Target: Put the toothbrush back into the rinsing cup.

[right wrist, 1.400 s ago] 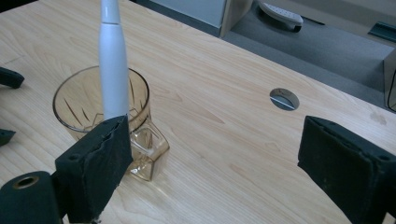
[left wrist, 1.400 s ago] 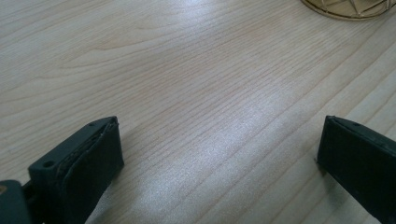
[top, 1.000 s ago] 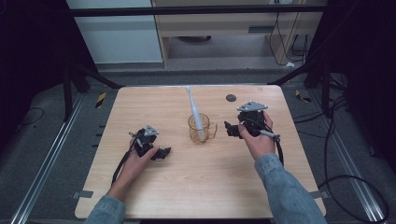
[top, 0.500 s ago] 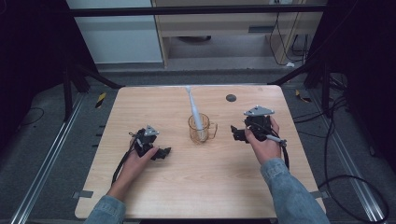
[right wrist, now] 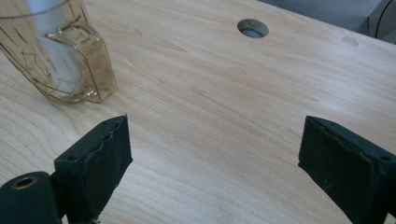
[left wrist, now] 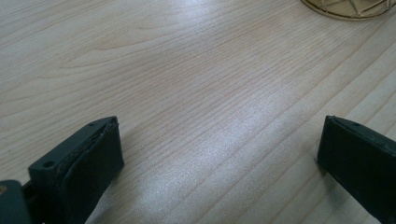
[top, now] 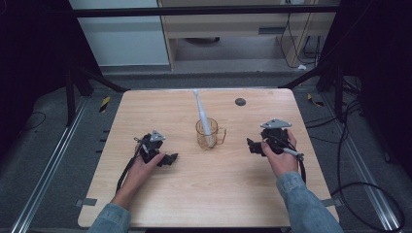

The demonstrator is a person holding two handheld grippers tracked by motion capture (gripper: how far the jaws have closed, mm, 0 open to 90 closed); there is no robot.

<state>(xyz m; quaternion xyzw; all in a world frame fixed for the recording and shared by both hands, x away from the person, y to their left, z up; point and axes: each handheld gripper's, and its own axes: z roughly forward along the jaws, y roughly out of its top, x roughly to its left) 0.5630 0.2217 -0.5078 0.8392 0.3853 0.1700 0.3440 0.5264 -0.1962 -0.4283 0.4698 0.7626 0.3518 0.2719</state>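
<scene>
A clear amber cup (top: 209,134) with a handle stands in the middle of the wooden table (top: 209,194). A white electric toothbrush (top: 202,112) leans in it, head pointing away. My left gripper (top: 171,159) rests low on the table to the cup's left, open, nothing between its jaws (left wrist: 219,154). My right gripper (top: 253,145) sits to the cup's right, open and empty (right wrist: 215,154). In the right gripper view the cup (right wrist: 60,51) is at the upper left; in the left gripper view its base (left wrist: 348,7) shows at the top right.
A round cable hole (top: 240,102) lies in the table's far right part, also seen as the hole (right wrist: 252,28) ahead of my right gripper. Dark floor, metal rails and cables surround the table; cabinets stand beyond its far edge.
My right gripper has moved back toward the person and to the right, away from the cup, and lower. The left gripper has stayed put.
</scene>
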